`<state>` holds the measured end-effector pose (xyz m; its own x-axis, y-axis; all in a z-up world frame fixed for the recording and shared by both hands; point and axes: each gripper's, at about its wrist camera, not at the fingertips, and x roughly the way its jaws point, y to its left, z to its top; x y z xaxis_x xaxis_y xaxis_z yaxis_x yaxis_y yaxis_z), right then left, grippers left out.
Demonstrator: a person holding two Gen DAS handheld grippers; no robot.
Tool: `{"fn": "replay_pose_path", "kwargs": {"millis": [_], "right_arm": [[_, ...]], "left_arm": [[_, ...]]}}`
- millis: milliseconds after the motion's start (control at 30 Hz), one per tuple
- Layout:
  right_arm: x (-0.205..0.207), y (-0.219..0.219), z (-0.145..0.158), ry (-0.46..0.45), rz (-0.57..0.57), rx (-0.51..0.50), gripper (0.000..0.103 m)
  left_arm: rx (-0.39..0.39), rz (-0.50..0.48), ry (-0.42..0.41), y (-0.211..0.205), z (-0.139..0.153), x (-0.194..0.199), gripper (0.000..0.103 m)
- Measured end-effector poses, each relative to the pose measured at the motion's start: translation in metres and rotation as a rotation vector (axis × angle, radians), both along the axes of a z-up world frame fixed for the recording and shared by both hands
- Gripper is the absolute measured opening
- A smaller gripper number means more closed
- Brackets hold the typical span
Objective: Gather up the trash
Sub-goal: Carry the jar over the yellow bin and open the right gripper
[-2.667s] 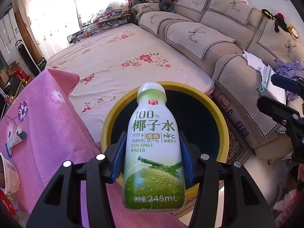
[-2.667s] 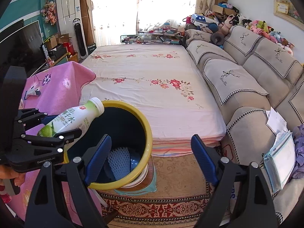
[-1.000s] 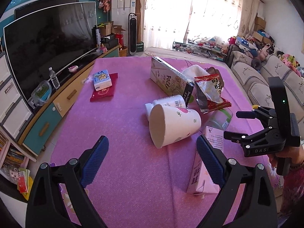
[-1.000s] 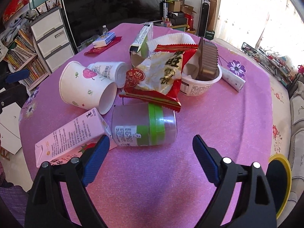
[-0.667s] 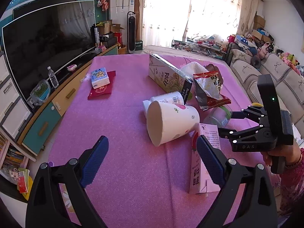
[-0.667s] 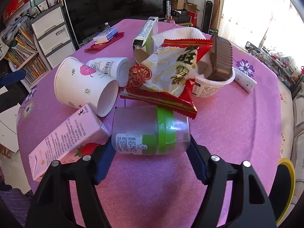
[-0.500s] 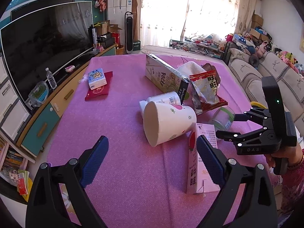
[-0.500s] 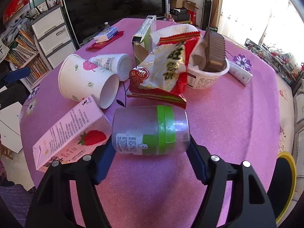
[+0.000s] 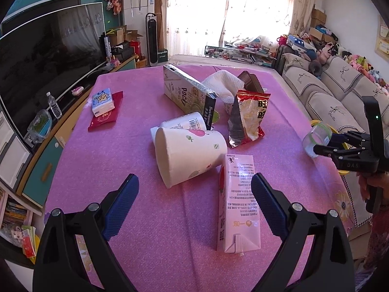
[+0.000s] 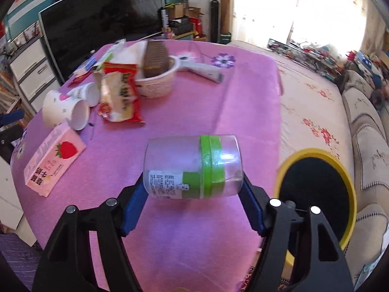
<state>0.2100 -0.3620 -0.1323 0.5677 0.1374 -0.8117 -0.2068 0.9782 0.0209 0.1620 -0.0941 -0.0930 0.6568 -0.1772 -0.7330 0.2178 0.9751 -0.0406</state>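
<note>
My right gripper is shut on a clear plastic jar with a green band, holding it sideways above the pink table's right edge. A yellow-rimmed bin stands just right of it, below. From the left wrist view the jar hangs at the far right in that gripper. My left gripper is open over the table. A pink strawberry milk carton lies by its right finger. Beyond lie a paper cup, a small white bottle, a Pocky box and a red snack bag.
A white bowl with a brown tray in it sits at the table's back. A tissue pack lies on a red pouch at the left. A TV stands left; a flowered bed and a sofa are to the right.
My right gripper closed on the jar, lifted it off the table and carried it right toward the bin. My left gripper, earlier holding a coconut water bottle over the bin, now hangs open nearer the carton.
</note>
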Motion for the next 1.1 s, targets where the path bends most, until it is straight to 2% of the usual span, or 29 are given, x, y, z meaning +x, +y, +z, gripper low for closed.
{"fn": "replay_pose_path", "kwargs": {"millis": [200, 433, 733, 800, 1100], "right_arm": [[0.005, -0.104, -0.02, 0.033, -0.26, -0.041, 0.067], [0.016, -0.165, -0.051, 0.093, -0.381, -0.064, 0.067], [0.033, -0.183, -0.072, 0.138, -0.435, -0.076, 0.069], [0.033, -0.181, -0.07, 0.128, -0.441, -0.093, 0.074], [0.018, -0.159, -0.048, 0.072, -0.413, -0.102, 0.074]], "left_arm": [[0.01, -0.035, 0.004, -0.02, 0.0, 0.001, 0.092], [0.02, -0.067, 0.017, -0.038, -0.005, 0.003, 0.092], [0.033, -0.073, 0.034, -0.042, -0.011, 0.006, 0.092], [0.034, -0.076, 0.039, -0.043, -0.012, 0.006, 0.092], [0.037, -0.093, 0.056, -0.046, -0.019, 0.003, 0.092]]}}
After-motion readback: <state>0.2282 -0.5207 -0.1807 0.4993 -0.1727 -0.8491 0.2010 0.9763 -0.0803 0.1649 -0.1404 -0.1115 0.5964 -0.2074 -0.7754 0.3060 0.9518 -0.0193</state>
